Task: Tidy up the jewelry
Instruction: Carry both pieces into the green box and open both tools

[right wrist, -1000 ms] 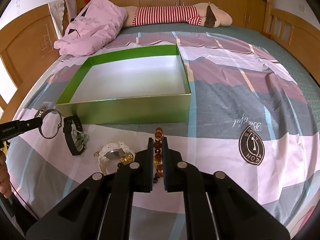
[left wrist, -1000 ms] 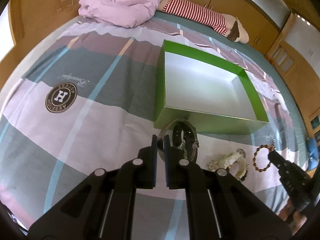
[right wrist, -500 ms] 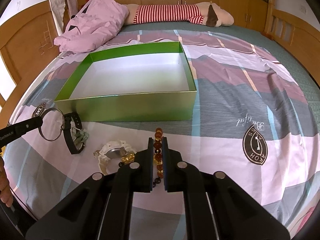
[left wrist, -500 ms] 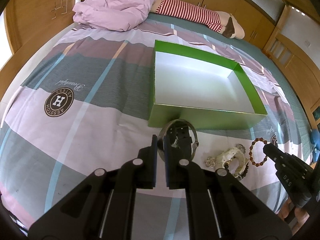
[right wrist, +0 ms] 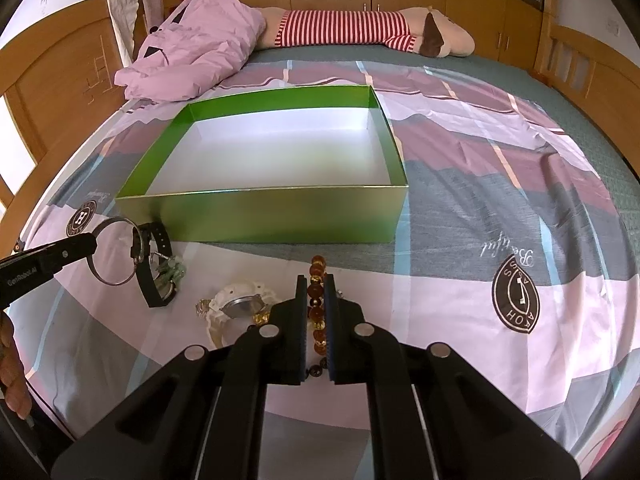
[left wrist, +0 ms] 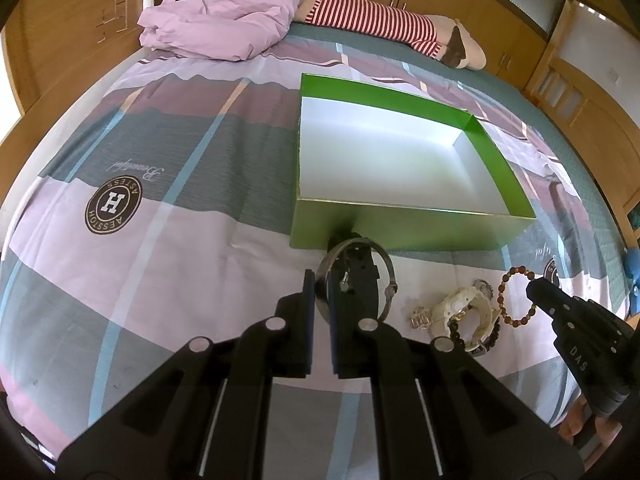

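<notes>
A green box (left wrist: 404, 228) (right wrist: 280, 216) with a white inside stands open on the bed. My left gripper (left wrist: 321, 284) (right wrist: 90, 245) is shut on a silver bangle (left wrist: 386, 270) (right wrist: 114, 252) and holds it just in front of the box's near left corner. My right gripper (right wrist: 316, 286) (left wrist: 534, 286) is shut on an amber bead bracelet (right wrist: 317, 300) (left wrist: 516, 300), in front of the box. A black watch (right wrist: 154, 276) (left wrist: 362, 276), a white watch (right wrist: 236, 306) (left wrist: 468, 312) and a small green trinket (right wrist: 172, 274) lie on the sheet between the grippers.
The bed has a patterned sheet (left wrist: 160, 240). A pink quilt (left wrist: 224, 20) (right wrist: 192, 56) and a striped plush toy (right wrist: 360, 30) (left wrist: 392, 32) lie at the far end. Wooden bed rails and cabinets (right wrist: 580, 68) surround the bed.
Both grippers have risen and moved toward the box with their pieces held. The box looks nearer and its inside shows more.
</notes>
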Demonstrator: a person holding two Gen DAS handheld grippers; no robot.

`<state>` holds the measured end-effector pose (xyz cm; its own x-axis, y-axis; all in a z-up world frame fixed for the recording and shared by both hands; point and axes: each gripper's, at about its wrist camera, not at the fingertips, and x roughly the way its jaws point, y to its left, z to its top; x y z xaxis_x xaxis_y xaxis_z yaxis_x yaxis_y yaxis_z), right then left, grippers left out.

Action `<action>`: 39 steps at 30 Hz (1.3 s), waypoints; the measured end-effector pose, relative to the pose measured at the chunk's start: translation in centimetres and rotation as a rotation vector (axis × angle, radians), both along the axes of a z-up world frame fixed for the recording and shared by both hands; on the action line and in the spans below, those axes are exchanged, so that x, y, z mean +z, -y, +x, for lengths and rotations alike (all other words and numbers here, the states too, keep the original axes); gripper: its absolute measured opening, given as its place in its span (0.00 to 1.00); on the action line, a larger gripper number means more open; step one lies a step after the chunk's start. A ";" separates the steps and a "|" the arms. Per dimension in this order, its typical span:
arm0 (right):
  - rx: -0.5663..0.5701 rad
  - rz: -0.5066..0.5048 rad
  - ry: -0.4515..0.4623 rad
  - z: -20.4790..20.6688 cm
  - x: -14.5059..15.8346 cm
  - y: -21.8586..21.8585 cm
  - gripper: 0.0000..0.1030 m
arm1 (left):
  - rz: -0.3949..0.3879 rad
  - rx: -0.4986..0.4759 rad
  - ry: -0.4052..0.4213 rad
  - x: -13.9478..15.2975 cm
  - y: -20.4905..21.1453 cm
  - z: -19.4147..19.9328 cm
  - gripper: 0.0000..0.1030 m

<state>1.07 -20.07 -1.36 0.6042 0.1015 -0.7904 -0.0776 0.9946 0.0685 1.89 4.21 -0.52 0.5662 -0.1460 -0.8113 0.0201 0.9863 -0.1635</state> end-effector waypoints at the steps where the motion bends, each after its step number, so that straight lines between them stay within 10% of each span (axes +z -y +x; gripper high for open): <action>1: 0.000 0.000 -0.001 0.0 0.0 0.0 0.07 | 0.002 0.000 0.000 0.0 0.0 0.0 0.05; 13: -0.005 0.023 0.028 -0.2 0.7 0.2 0.07 | 0.008 -0.014 0.071 1.4 0.6 -0.5 0.05; 25: 0.001 0.056 0.223 5.1 8.1 0.3 0.07 | -0.085 -0.111 0.123 5.9 2.9 6.1 0.05; 33: -0.019 0.091 0.081 10.1 2.2 0.4 0.07 | -0.105 -0.112 -0.022 0.6 3.4 9.6 0.06; 39: -0.007 0.104 0.075 8.9 2.3 -0.1 0.48 | -0.119 -0.099 -0.005 1.8 2.6 8.5 0.11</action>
